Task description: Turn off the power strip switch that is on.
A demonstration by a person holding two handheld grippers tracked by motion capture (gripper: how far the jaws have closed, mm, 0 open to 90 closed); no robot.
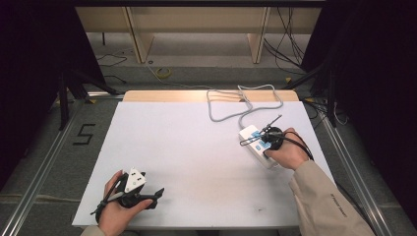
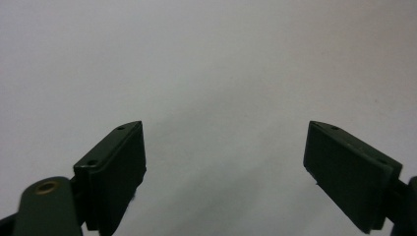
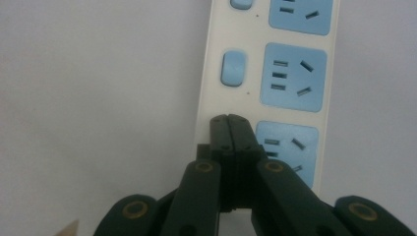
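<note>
Power strip: we see a white power strip (image 1: pixel 257 143) with blue sockets lying flat near the right edge of the table (image 1: pixel 196 147), its long side running from the far left toward the near right.
Strip cable: its grey cable (image 1: pixel 231 105) leaves the far end of the strip, loops over the back of the table and crosses the pale wooden edge there.
Right claw: we find the right claw (image 1: pixel 251 141) over the power strip in the high view, with the right hand (image 1: pixel 285 150) holding it from the near-right side.
Right claw state: in the right gripper view we see the right claw's two black jaws pressed together, tips meeting, with nothing pinched between them.
Right claw position: its closed tips (image 3: pixel 229 123) sit over the strip's white margin, beside the nearest blue socket (image 3: pixel 290 150) and in line with the row of blue switches; we cannot tell whether they cover a switch or touch the strip.
Switch ahead: one blue switch (image 3: pixel 233 68) lies just beyond the tips, clear of them.
Left claw: we see the left claw (image 1: pixel 156 193) low over the near-left part of the table, held in the left hand (image 1: pixel 118 206), well apart from the power strip.
Left claw state: its jaws stand spread wide in the left gripper view, with bare white table (image 2: pixel 221 73) between them.
</note>
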